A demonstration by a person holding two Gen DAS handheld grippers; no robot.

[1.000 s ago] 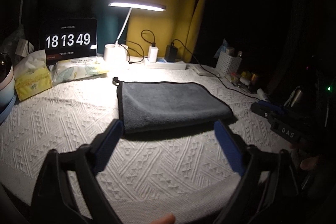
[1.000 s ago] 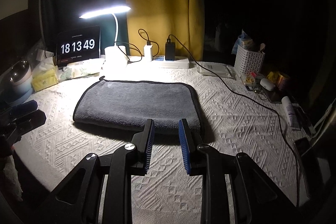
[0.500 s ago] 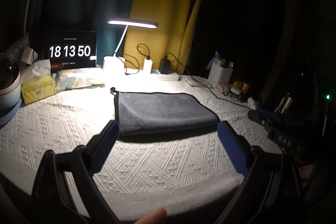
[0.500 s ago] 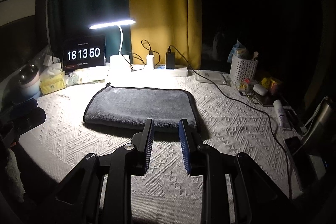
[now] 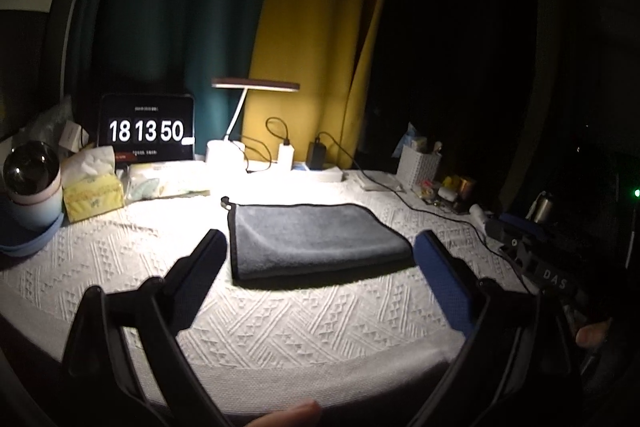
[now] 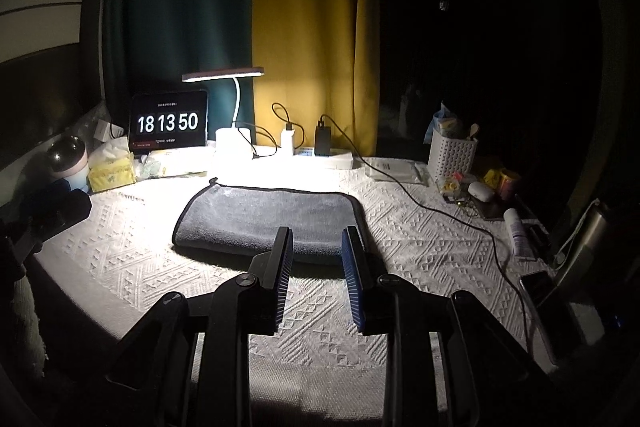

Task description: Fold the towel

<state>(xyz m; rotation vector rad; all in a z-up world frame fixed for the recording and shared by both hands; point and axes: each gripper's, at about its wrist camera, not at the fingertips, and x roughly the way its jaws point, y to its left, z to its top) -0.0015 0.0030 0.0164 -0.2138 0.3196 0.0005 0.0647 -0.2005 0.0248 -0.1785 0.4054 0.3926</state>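
A grey towel (image 5: 312,239) with a dark hem lies folded flat on the white textured table cover, under the lamp. It also shows in the right wrist view (image 6: 272,219). My left gripper (image 5: 320,259) is wide open and empty, held back from the towel's near edge. My right gripper (image 6: 318,243) is narrowly open and empty, just short of the towel's near right part. The right gripper's body shows at the right of the left wrist view (image 5: 532,259).
A desk lamp (image 5: 240,131), clock display (image 5: 146,131), tissue box (image 5: 92,195) and power strip with chargers (image 6: 320,151) line the back. A white basket (image 6: 452,155), small bottles and a cable (image 6: 460,215) lie right. The table's front edge (image 5: 320,387) is near.
Both grippers have pulled back and up from the towel, which looks smaller and farther. The jaws keep the same openings. The clock went from 49 to 50.
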